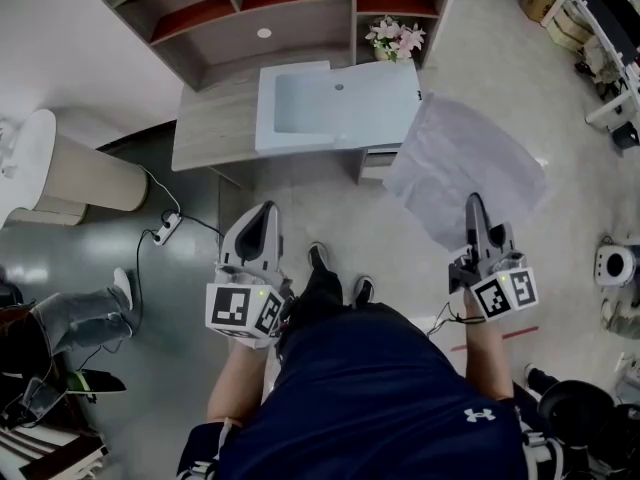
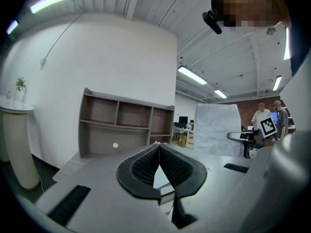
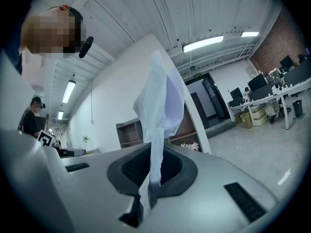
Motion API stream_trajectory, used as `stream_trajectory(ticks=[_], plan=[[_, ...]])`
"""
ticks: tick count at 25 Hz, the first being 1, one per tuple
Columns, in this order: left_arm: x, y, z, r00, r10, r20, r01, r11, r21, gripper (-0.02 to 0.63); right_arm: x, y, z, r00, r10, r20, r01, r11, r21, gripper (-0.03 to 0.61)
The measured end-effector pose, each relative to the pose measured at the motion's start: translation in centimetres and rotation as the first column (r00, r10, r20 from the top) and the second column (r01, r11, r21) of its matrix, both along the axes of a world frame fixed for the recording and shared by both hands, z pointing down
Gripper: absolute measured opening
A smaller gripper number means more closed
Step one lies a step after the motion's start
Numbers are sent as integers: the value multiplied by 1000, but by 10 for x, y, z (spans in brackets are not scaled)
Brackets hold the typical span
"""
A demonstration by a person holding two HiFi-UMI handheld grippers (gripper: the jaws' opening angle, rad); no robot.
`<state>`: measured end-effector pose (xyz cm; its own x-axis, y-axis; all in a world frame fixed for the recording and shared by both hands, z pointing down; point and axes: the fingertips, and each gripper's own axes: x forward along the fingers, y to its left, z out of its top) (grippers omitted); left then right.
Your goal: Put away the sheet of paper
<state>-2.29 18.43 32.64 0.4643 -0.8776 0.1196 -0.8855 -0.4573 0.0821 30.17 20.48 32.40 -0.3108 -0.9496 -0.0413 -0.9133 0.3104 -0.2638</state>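
A crumpled white sheet of paper (image 1: 465,163) hangs in the air to the right of the desk, pinched at its near edge by my right gripper (image 1: 474,208). In the right gripper view the sheet (image 3: 158,101) rises from between the shut jaws (image 3: 155,154). My left gripper (image 1: 264,216) hovers over the floor in front of the desk, its jaws shut with nothing between them (image 2: 159,148). The left gripper view also shows the sheet (image 2: 216,130) and the right gripper (image 2: 243,137) off to the right.
Ahead stands a grey desk (image 1: 215,118) with a shelf hutch (image 1: 250,8), a white tray-like box (image 1: 335,103) on top and flowers (image 1: 395,38). A white pedestal (image 1: 60,168) and another person's leg (image 1: 80,313) are at left. A power strip (image 1: 165,230) lies on the floor.
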Motion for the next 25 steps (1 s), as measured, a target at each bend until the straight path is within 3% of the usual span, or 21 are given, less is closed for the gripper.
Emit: stream_trajectory(ticks=[12,25], plan=[[-49,-93,-2,999,41,-27,-41,999,6,15,-46,-80,0,998,62,-14,-62,998,-34,17],[-95,-159,17,994,99,-51,-101,994,-33,15,-92,-127,5,991,127,-53,-131,988,-78,17]])
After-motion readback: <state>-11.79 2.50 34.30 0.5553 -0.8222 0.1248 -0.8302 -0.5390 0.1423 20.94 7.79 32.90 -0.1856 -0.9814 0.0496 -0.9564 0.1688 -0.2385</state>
